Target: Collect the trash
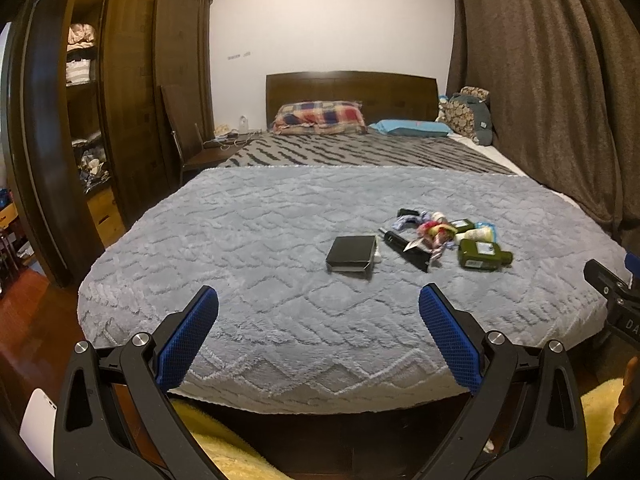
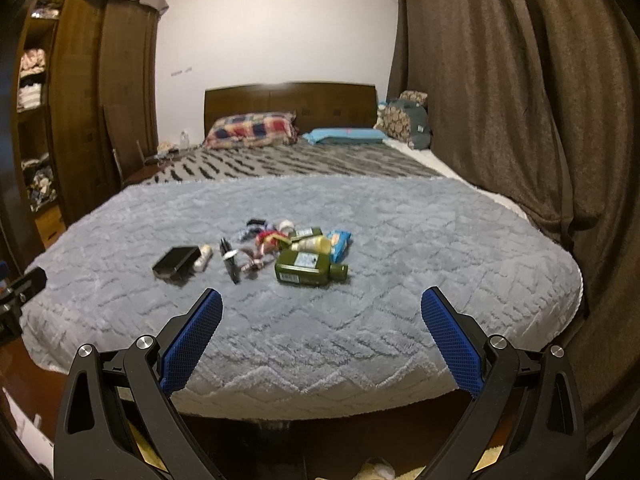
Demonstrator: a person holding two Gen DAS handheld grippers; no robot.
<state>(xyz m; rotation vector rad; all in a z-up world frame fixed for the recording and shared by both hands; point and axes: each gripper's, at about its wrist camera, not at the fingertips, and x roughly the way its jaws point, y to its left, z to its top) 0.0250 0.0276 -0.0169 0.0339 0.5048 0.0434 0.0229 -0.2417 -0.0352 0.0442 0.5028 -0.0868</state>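
A wide bed (image 1: 280,216) fills the room, covered at its foot by a plush grey blanket (image 1: 256,280) with a raised zigzag weave. Heavy brown curtains (image 1: 540,80) hang along its right edge, and a dark wooden wardrobe (image 1: 132,80) stands off its left edge. The trash (image 2: 280,248) lies in a loose cluster on the blanket near the foot edge: a flat black box (image 2: 176,266), a squat green bottle (image 2: 310,267) on its side, a slim black tube (image 2: 230,264) and crumpled wrappers (image 2: 266,240). The left gripper (image 1: 318,308) and right gripper (image 2: 322,308) both hover off the foot edge, jaws spread wide, holding nothing.
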